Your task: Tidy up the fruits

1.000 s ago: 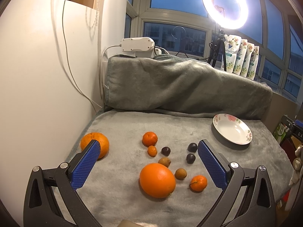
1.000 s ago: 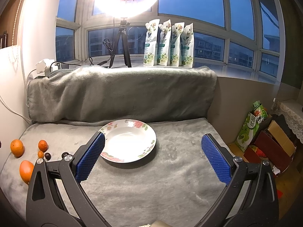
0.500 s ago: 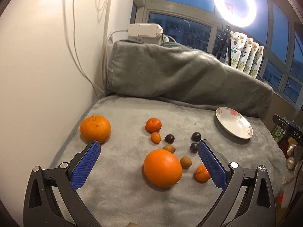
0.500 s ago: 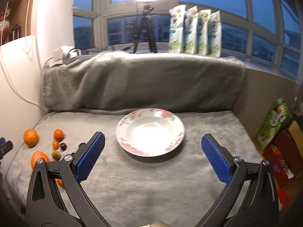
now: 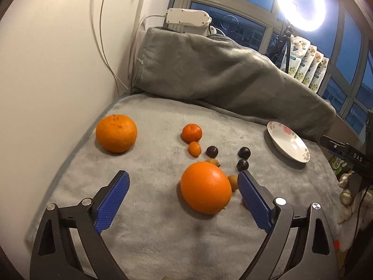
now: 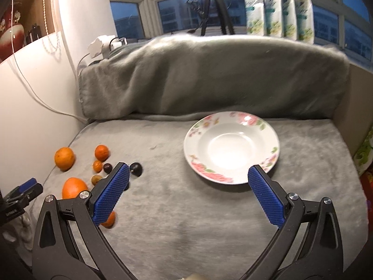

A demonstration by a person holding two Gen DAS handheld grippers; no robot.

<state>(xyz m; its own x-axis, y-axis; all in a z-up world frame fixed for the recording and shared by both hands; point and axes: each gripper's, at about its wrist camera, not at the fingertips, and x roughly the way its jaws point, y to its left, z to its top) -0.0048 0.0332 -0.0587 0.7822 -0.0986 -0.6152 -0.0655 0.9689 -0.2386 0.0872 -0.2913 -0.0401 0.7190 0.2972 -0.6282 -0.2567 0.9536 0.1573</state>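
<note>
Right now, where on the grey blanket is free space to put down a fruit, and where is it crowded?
Bare blanket lies between the fruit cluster and the plate, and in front of the plate. The plate itself holds nothing. It is crowded around the big orange, where small dark and brown fruits lie close together.

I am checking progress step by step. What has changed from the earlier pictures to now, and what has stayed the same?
The left gripper has come down toward the big orange, which now lies between its jaws; they are closing but do not yet press it. The right gripper swung left, so the plate sits further right in its view. Nothing was picked up or released. The fruits and the empty plate lie where they were on the grey blanket.
</note>
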